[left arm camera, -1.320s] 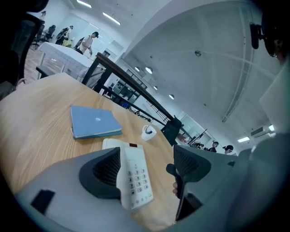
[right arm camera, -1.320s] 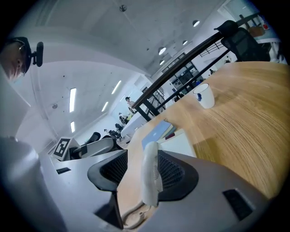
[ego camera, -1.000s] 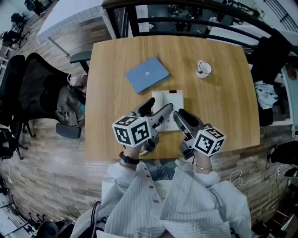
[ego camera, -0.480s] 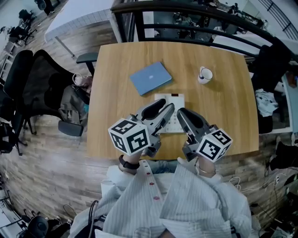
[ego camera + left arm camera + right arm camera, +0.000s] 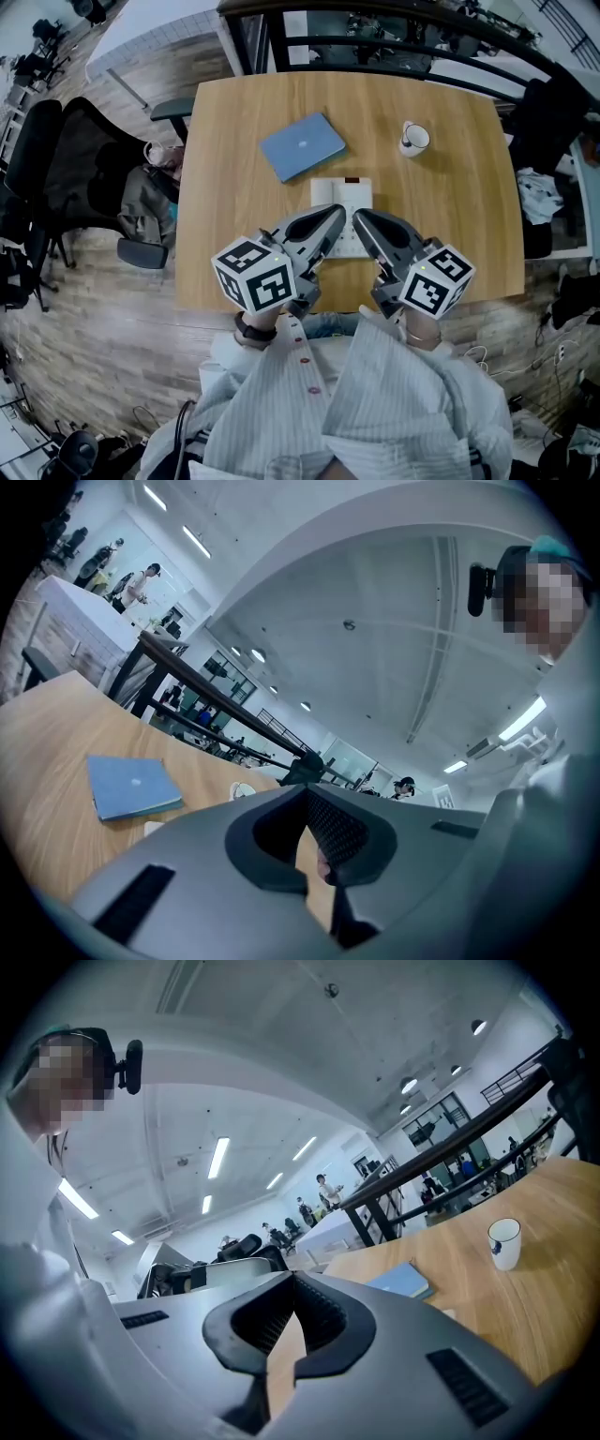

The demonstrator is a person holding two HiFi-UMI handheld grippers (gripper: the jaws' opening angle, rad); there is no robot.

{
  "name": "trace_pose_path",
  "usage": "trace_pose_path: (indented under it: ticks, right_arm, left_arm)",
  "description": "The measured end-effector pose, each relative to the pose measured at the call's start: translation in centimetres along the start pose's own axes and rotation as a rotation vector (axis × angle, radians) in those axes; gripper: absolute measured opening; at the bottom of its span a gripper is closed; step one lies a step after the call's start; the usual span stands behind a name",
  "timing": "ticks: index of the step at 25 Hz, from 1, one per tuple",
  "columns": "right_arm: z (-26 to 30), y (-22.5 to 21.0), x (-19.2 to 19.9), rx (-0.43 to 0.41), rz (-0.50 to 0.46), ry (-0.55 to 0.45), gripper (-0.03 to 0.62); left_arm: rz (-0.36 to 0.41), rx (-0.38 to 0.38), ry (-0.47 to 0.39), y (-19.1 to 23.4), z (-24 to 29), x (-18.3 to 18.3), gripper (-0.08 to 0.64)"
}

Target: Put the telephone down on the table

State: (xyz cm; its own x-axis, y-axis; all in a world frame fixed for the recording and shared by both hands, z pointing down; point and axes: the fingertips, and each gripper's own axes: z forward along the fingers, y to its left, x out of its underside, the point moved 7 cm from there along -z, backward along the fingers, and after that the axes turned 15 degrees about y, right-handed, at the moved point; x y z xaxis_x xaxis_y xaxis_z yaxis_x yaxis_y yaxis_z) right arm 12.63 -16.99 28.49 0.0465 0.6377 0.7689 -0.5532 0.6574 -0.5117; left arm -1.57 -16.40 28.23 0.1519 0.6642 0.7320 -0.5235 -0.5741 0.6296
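The white telephone (image 5: 343, 195) lies flat mid-table; its near part is hidden under the gripper tips. A corner of the telephone (image 5: 153, 828) shows in the left gripper view. My left gripper (image 5: 336, 216) hovers over its near left side, jaws shut with nothing between them. My right gripper (image 5: 360, 219) hangs just to the right, also shut and empty. In the left gripper view the left gripper (image 5: 307, 788) points up and over the table. In the right gripper view the right gripper (image 5: 293, 1278) does the same.
A blue notebook (image 5: 302, 146) lies behind and left of the telephone, and a white mug (image 5: 412, 139) stands at the back right. The wooden table (image 5: 450, 234) has a black railing behind it. A black office chair (image 5: 80, 178) stands to the left.
Both grippers' jaws have closed from open to shut, with nothing taken hold of. The two grippers have stayed over the telephone's near end.
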Motion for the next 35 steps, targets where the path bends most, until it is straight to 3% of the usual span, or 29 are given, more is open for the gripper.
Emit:
trace_pose_path:
  ticks: [25, 35]
  right_arm:
    - [-0.2, -0.3, 0.9, 0.004, 0.025, -0.002, 0.034]
    - [1.7, 0.9, 1.7, -0.028, 0.02, 0.051, 0.034]
  left_arm:
    - [-0.002, -0.005, 0.035, 0.3, 0.4, 0.7, 0.009]
    - [-0.023, -0.017, 0.045, 1.0, 0.0, 1.0, 0.009]
